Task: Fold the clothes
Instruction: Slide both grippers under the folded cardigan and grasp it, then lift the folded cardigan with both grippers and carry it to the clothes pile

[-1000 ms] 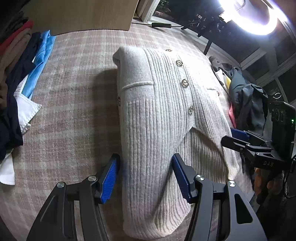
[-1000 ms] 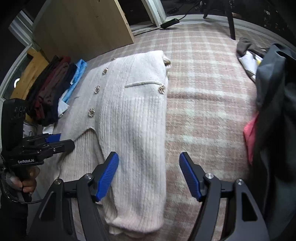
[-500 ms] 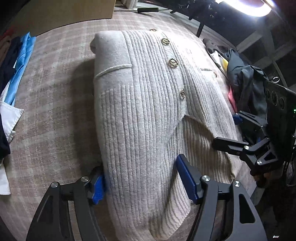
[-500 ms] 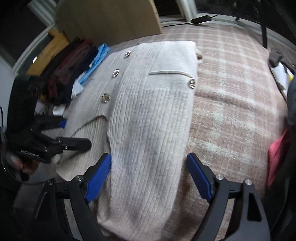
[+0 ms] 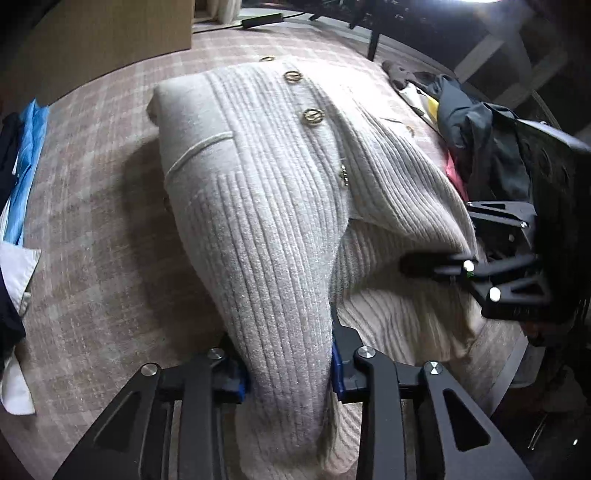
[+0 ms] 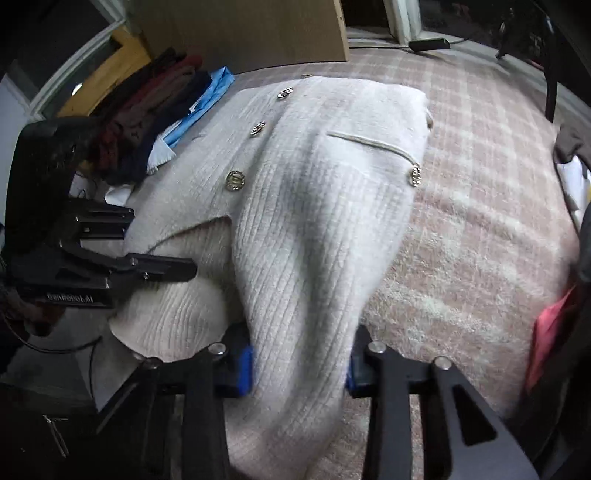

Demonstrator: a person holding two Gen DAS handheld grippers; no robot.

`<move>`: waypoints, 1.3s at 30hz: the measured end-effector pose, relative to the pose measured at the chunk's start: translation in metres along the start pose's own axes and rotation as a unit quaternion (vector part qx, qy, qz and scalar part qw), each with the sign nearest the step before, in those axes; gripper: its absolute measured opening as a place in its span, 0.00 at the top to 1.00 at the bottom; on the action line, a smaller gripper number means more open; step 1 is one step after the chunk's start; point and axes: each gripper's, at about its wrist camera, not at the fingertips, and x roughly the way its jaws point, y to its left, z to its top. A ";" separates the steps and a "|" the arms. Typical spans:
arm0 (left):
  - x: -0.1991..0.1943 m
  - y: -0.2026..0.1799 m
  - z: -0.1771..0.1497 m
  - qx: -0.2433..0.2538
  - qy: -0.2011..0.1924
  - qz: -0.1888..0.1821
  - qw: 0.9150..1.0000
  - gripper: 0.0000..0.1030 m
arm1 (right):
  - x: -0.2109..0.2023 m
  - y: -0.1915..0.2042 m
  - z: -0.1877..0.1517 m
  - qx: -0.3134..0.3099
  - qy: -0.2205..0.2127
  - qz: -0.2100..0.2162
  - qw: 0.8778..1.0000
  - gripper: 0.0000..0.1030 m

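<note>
A cream ribbed cardigan (image 5: 266, 206) with gold buttons lies on a pink plaid blanket (image 5: 96, 236), sleeves folded in. My left gripper (image 5: 290, 365) is shut on the near left part of the knit, which bunches up between the blue pads. My right gripper (image 6: 301, 365) is shut on the near right part of the same cardigan (image 6: 317, 221), lifting it into a ridge. Each gripper also shows from the side in the other view, the right gripper (image 5: 443, 264) and the left gripper (image 6: 162, 266), both at the hem.
A row of folded dark, red and blue clothes (image 6: 155, 110) lies along the left side. A heap of dark and pink garments (image 5: 480, 147) sits on the right. A wooden board (image 6: 240, 33) stands at the far edge.
Both grippers moved forward onto the near end of the cardigan and closed from open onto the knit. The fabric now rises in ridges between the pads.
</note>
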 end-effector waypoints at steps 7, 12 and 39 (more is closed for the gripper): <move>-0.007 0.017 0.000 -0.057 -0.016 -0.049 0.997 0.76 | 0.002 -0.002 0.005 0.038 0.003 0.044 0.998 0.73; -0.036 0.013 0.007 -0.050 -0.049 -0.052 0.996 0.78 | -0.026 0.007 0.012 0.030 -0.019 0.051 0.998 0.75; -0.266 0.079 0.024 0.018 -0.228 -0.012 0.973 0.79 | -0.150 0.165 0.126 -0.023 -0.179 0.039 0.983 0.76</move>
